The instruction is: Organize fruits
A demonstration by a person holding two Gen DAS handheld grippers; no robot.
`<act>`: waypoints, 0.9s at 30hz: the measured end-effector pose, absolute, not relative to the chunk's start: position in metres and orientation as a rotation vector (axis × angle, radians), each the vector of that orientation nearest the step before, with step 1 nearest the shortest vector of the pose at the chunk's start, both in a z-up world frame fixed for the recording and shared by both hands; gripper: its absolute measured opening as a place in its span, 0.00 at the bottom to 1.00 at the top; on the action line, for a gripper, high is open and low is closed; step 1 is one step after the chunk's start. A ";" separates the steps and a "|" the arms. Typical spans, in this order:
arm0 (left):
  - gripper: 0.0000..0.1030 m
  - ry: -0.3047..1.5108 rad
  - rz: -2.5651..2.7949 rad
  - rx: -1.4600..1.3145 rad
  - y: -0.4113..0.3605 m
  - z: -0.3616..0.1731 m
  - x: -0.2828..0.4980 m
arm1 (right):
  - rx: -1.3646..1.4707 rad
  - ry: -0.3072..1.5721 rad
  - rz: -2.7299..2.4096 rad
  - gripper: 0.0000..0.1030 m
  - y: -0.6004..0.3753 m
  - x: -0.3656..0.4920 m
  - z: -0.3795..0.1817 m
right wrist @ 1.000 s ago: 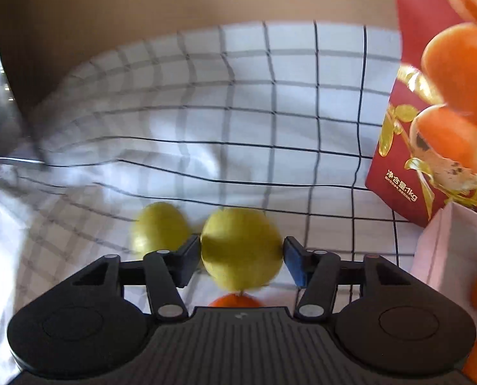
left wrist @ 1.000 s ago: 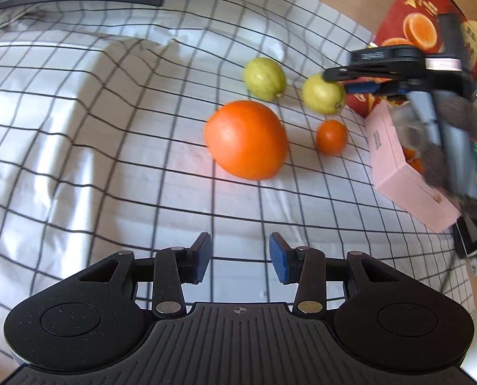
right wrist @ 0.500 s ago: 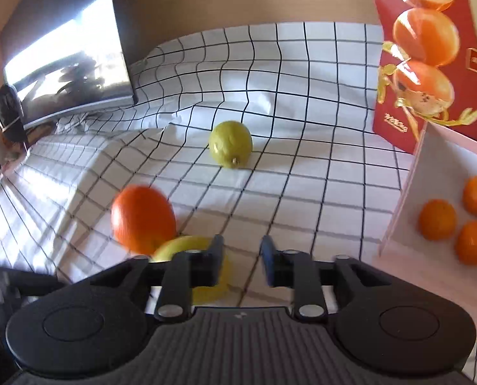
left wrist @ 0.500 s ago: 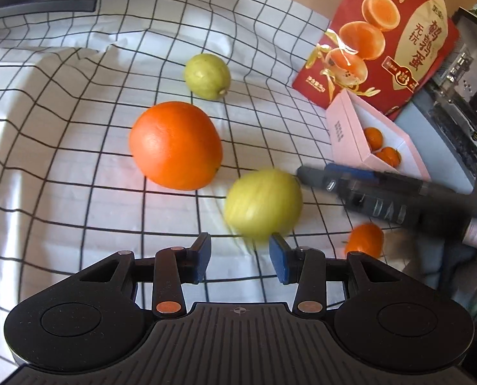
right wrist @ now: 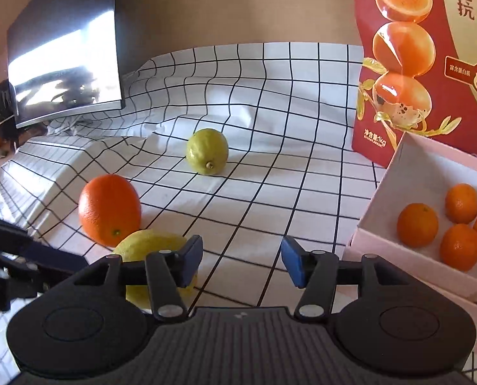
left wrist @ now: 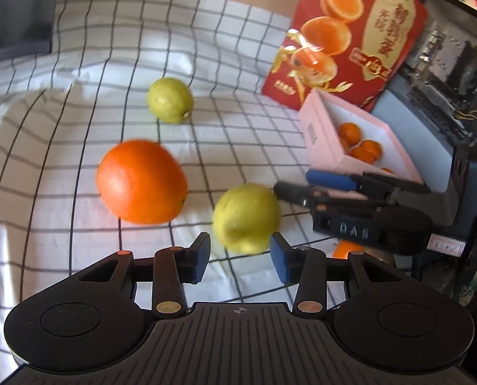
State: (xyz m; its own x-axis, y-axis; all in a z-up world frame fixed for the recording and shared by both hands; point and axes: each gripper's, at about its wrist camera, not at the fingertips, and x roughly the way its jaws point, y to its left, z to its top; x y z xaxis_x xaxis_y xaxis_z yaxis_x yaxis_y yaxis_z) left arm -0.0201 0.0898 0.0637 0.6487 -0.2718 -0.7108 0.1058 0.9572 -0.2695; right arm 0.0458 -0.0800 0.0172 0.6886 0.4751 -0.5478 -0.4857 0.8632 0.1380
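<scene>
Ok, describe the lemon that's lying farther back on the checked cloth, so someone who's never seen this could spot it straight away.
Start at the tall red snack bag standing behind the pink box. On the checked cloth left of the bag lies a greenish-yellow lemon, alone. Unlike the other lemon, it touches nothing and sits beyond the big orange.

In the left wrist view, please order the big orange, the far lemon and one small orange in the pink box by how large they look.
1. Big orange, clearly largest.
2. Far lemon; it lies farther off, so it may look smaller than it is.
3. Small orange in the pink box.
</scene>
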 end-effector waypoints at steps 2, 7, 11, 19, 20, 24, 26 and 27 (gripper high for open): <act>0.44 0.816 -0.224 -0.173 0.084 0.072 -0.019 | 0.006 0.617 0.529 0.55 -0.086 0.039 0.019; 0.44 0.779 -0.219 -0.047 0.068 0.074 -0.008 | 0.031 0.624 0.489 0.60 -0.106 0.014 0.021; 0.44 0.794 -0.216 -0.029 0.062 0.068 -0.006 | 0.025 0.665 0.419 0.63 -0.118 -0.006 0.009; 0.45 0.822 -0.255 0.004 0.046 0.060 -0.017 | 0.009 0.688 0.332 0.64 -0.137 -0.043 -0.011; 0.45 0.821 -0.254 0.015 0.043 0.060 -0.019 | -0.002 0.683 0.325 0.64 -0.136 -0.045 -0.011; 0.45 0.846 -0.254 0.016 0.042 0.061 -0.021 | 0.013 0.689 0.317 0.64 -0.137 -0.048 -0.009; 0.45 0.872 -0.246 0.019 0.042 0.057 -0.022 | 0.012 0.698 0.305 0.63 -0.138 -0.047 -0.009; 0.45 0.882 -0.249 0.014 0.042 0.055 -0.022 | 0.010 0.700 0.299 0.63 -0.139 -0.048 -0.009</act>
State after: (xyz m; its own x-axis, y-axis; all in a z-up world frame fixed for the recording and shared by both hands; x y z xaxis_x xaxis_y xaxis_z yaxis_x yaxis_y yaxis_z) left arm -0.0223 0.0422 0.0547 0.6091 -0.2096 -0.7649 0.2209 0.9711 -0.0902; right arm -0.0477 -0.1386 -0.0095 0.7240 0.2742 -0.6329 -0.2679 0.9573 0.1083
